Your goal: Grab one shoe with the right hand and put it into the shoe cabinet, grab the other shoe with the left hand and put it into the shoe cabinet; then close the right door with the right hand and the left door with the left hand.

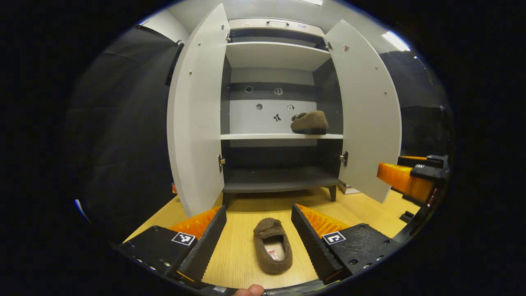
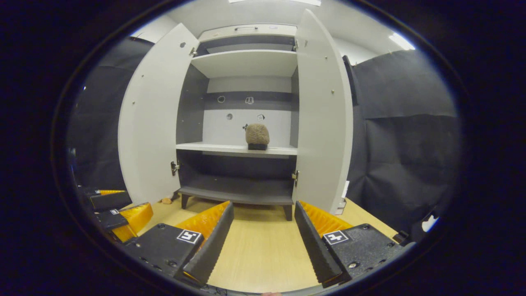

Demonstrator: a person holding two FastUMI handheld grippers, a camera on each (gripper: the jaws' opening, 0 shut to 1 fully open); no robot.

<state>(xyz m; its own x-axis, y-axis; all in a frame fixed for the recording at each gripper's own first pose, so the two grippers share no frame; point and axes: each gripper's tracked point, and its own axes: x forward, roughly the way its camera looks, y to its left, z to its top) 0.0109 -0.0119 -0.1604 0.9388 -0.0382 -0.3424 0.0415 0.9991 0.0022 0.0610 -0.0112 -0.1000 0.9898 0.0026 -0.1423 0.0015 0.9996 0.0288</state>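
Wooden floor (image 1: pixel 238 255): one brown slipper (image 1: pixel 272 246) lying on it, before cabinet. Cabinet's middle shelf (image 1: pixel 263 136): second slipper (image 1: pixel 310 122) at right end.

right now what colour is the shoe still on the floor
Brown and fuzzy, with a pale insole; the shoe on the floor shows best in the left gripper view, between the open left gripper.

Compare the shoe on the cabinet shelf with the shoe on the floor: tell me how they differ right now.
The shelf shoe sits inside the shoe cabinet on its middle shelf; the floor shoe lies on the wooden floor in front of it. The shelf shoe shows its side in the left gripper view; the floor shoe shows its opening from above. The floor shoe lies between the open fingers of the left tool, untouched; no tool is near the shelf shoe. Both are brown, fuzzy slippers.
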